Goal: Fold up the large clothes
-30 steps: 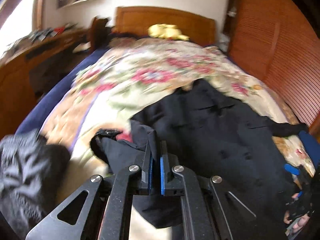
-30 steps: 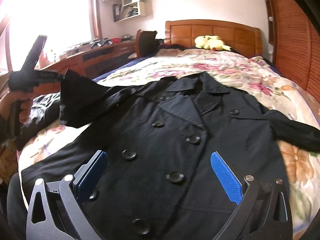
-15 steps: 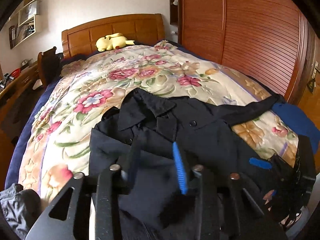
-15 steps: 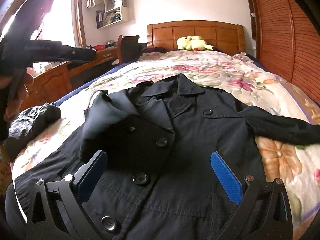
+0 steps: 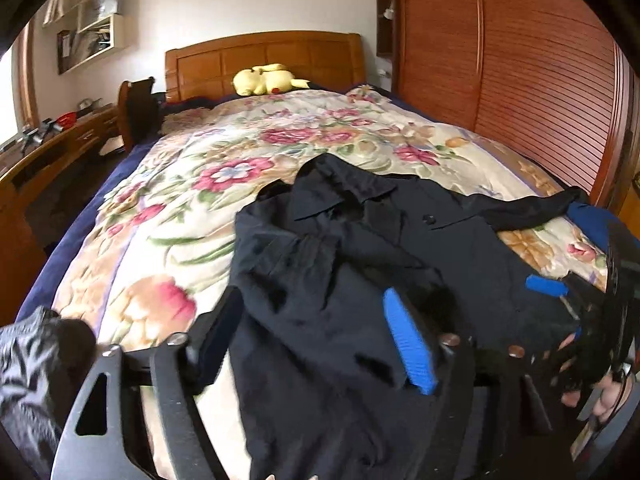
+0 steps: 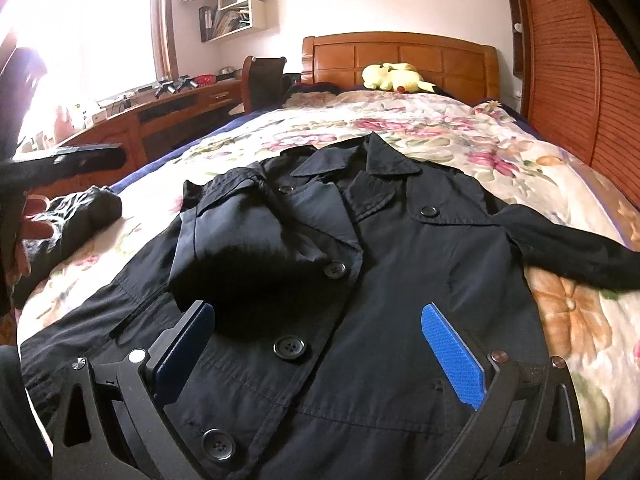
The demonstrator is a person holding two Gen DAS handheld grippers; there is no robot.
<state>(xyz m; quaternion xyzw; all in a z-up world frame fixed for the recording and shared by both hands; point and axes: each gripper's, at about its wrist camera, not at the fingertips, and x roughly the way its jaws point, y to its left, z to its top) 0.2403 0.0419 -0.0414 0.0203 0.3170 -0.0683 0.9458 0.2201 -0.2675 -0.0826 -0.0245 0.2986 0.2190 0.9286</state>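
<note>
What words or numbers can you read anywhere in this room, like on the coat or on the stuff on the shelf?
None can be read.
Black coat: plain cloth and buttons, no label showing.
Wall shelf: binders and papers, any writing too small and blurred.
Desk: small items, too blurred to tell.
Left tool: a pale mark on its side, too blurred to read.
Yellow plush toy: no writing.

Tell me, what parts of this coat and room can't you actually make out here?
- Coat hem: cut off by the bottom edge, both views.
- Right sleeve cuff: leaves the right wrist view's edge.
- Desk clutter: too small, washed out by window glare.
- Dark bundle: blurred, unidentifiable.
</note>
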